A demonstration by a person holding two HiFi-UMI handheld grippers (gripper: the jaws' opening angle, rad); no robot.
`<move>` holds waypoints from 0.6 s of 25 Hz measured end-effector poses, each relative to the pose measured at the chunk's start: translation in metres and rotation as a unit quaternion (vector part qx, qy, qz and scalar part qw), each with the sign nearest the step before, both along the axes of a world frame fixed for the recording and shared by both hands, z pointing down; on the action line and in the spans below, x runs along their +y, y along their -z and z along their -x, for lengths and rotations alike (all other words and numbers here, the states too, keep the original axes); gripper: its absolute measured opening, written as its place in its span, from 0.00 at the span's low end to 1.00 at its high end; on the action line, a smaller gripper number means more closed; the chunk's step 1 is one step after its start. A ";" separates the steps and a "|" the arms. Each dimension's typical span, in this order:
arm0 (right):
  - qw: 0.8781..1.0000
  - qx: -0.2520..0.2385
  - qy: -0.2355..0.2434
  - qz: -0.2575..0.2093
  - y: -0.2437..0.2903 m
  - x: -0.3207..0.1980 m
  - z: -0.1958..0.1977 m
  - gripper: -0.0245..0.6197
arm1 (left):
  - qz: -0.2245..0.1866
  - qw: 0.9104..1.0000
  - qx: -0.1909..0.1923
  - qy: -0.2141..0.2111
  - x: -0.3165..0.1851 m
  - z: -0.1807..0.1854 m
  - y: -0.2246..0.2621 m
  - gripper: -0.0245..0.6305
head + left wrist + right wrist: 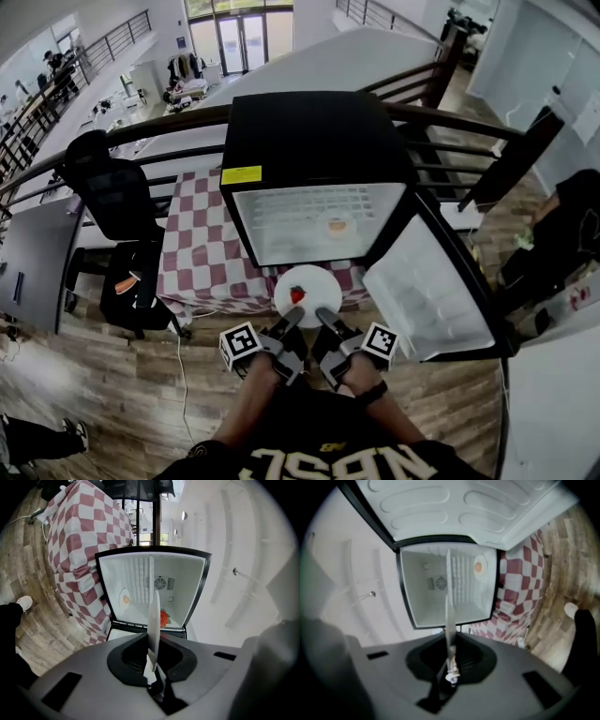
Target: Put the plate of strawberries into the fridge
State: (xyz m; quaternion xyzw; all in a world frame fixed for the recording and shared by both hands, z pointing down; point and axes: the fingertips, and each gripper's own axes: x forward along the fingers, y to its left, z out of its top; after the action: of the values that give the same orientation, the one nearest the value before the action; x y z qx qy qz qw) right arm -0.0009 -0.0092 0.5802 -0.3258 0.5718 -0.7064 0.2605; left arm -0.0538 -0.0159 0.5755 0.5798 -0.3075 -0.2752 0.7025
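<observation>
The fridge (309, 141) stands open toward the near right corner of the table (202, 244), its door (427, 281) swung out to the right. Just in front of the opening hangs the plate (323, 286) with one strawberry (297, 294) — the left gripper (291, 319) and right gripper (323, 319) each pinch its near rim. Best to advance both together and level, clear the bottom lip, and land it short of the small dish (336, 225) inside.

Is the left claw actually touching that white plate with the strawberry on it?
Touching. The left gripper view shows the plate edge-on, with its rim pinched between the jaws of the left gripper.
</observation>
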 end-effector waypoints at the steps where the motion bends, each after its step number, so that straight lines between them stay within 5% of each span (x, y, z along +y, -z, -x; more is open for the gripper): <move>1: 1.000 0.004 0.001 -0.005 0.001 -0.007 0.004 0.10 | 0.000 1.000 0.000 -0.002 -0.006 0.004 -0.001 0.10; 15: 0.999 0.027 -0.017 -0.019 0.004 -0.070 0.012 0.10 | 0.004 1.000 0.025 -0.018 -0.071 0.010 0.003 0.10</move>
State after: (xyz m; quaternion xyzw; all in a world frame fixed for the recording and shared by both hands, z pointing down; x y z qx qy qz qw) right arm -0.0127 -0.0795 0.5766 -0.3496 0.5863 -0.6817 0.2632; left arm -0.0642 -0.0871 0.5722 0.5755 -0.2804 -0.2759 0.7170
